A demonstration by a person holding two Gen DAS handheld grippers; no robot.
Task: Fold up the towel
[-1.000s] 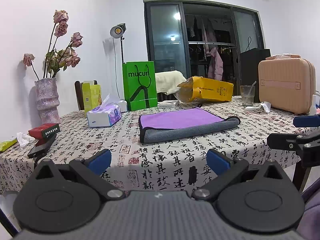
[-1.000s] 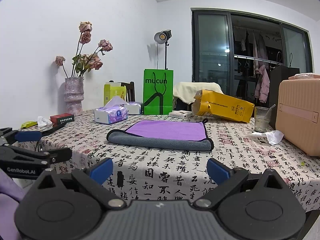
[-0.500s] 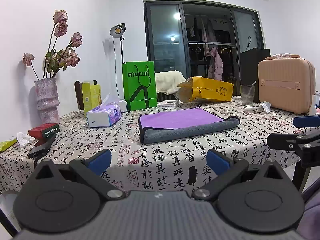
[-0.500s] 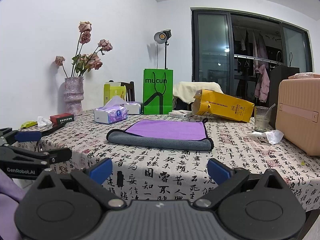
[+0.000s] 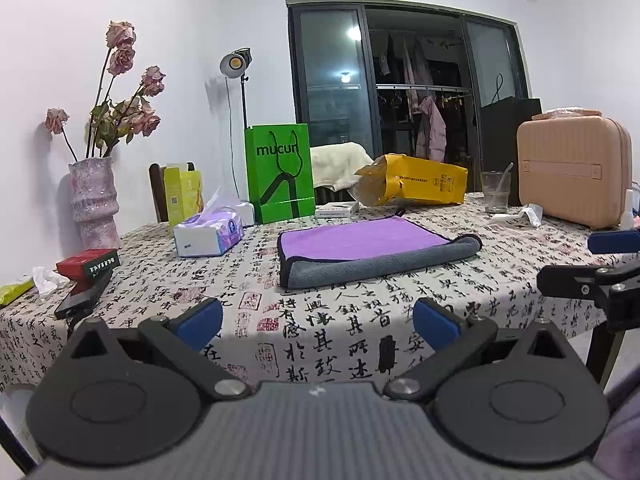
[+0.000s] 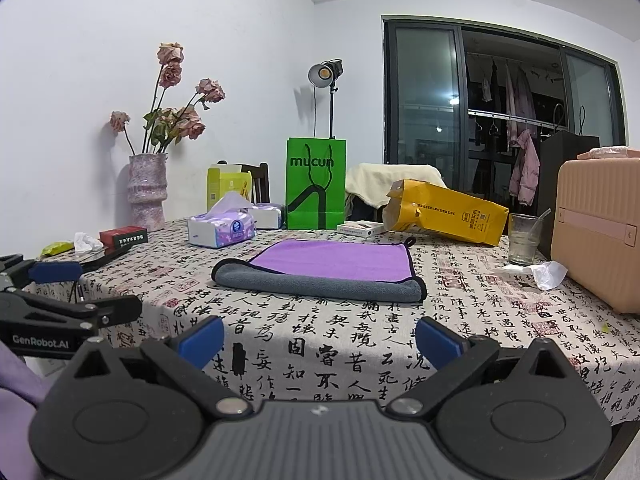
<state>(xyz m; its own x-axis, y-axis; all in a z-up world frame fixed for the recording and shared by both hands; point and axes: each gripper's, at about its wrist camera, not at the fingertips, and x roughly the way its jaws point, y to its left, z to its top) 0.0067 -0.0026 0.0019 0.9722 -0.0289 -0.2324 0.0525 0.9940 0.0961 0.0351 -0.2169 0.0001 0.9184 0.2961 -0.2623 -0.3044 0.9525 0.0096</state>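
Note:
A towel, purple on top and grey underneath, lies folded flat in the middle of the table in the left wrist view (image 5: 372,248) and the right wrist view (image 6: 324,268). Its grey folded edge faces me. My left gripper (image 5: 316,320) is open and empty, held off the table's near edge, well short of the towel. My right gripper (image 6: 318,338) is also open and empty at the near edge. Each gripper shows at the side of the other's view: the right gripper (image 5: 600,264) and the left gripper (image 6: 56,292).
On the printed tablecloth (image 5: 320,332) stand a tissue pack (image 5: 210,232), a green bag (image 5: 280,174), a yellow bag (image 5: 416,184), a glass (image 5: 496,192), a pink case (image 5: 572,172), a vase of flowers (image 5: 94,200), a red box (image 5: 88,262).

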